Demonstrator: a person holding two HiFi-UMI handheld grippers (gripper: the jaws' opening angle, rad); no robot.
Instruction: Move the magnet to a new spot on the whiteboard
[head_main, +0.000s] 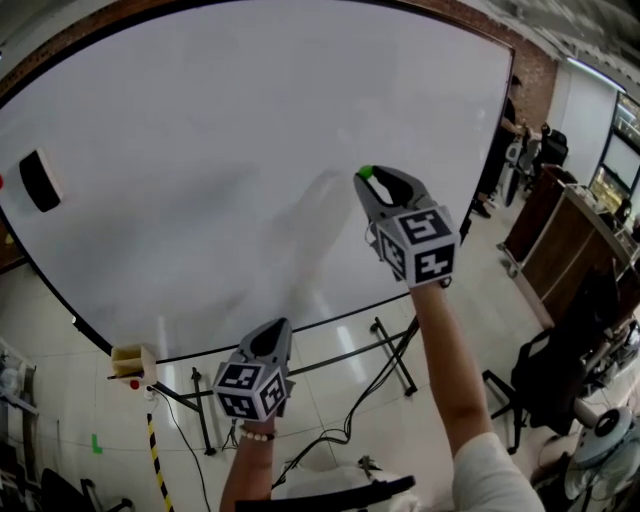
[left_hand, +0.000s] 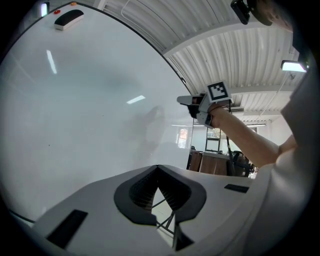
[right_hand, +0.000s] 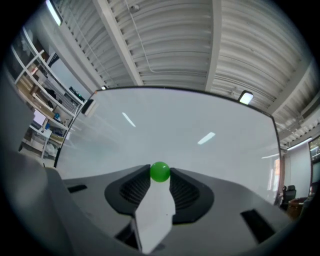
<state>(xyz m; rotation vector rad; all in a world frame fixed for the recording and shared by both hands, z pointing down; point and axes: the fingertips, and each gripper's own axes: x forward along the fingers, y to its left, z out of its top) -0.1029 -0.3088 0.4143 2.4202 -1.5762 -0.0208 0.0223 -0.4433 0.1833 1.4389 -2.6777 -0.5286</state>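
A small green ball magnet (head_main: 366, 171) (right_hand: 160, 171) is pinched between the tips of my right gripper (head_main: 369, 180) (right_hand: 160, 174), which is shut on it right at the face of the whiteboard (head_main: 250, 150) (right_hand: 190, 130), in the board's right half. I cannot tell whether the magnet touches the board. My left gripper (head_main: 272, 337) (left_hand: 158, 169) hangs lower, near the board's bottom edge, with its jaws shut and nothing between them. The left gripper view also catches the right gripper (left_hand: 192, 102) held against the board.
A black eraser (head_main: 40, 180) (left_hand: 68, 19) sticks at the board's far left. The board's stand legs (head_main: 390, 350) and cables spread on the tiled floor below. A small box (head_main: 133, 360) sits at the lower left corner. Chairs (head_main: 550, 380) and a wooden counter (head_main: 560, 230) stand at the right.
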